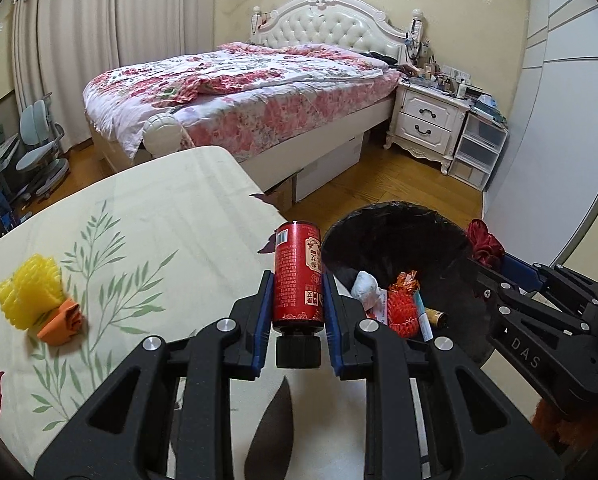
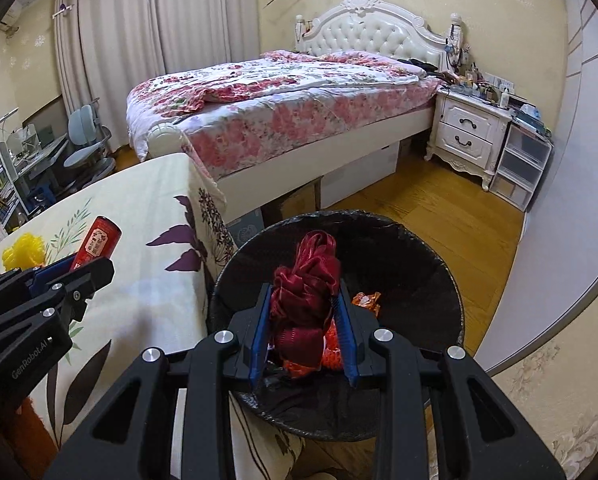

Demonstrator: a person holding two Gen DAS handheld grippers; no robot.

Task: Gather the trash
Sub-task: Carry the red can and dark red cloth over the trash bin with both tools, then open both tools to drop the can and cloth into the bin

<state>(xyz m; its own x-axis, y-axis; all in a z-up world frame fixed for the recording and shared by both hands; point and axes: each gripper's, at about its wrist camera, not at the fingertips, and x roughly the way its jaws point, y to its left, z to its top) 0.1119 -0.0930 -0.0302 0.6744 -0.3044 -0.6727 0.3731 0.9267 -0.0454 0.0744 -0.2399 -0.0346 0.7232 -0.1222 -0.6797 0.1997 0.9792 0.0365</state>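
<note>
My left gripper [image 1: 298, 280] is shut on a red can [image 1: 298, 276] and holds it above the table edge, just left of the black-lined trash bin [image 1: 451, 300]. The can also shows in the right wrist view [image 2: 97, 242]. My right gripper [image 2: 303, 300] is shut on a crumpled dark red cloth [image 2: 305, 300] and holds it over the open bin [image 2: 419, 272]. The cloth also shows in the left wrist view [image 1: 486, 242]. The bin holds white paper [image 1: 366, 288], orange netting [image 1: 403, 308] and other scraps. A yellow foam net [image 1: 29, 292] and orange paper [image 1: 61, 322] lie on the table.
The table has a floral cloth [image 1: 147, 240] and stands left of the bin. Behind are a bed [image 1: 251, 92], a white nightstand [image 1: 427, 120], plastic drawers [image 1: 479, 148] and wooden floor [image 1: 399, 184]. A desk chair [image 1: 39, 148] stands far left.
</note>
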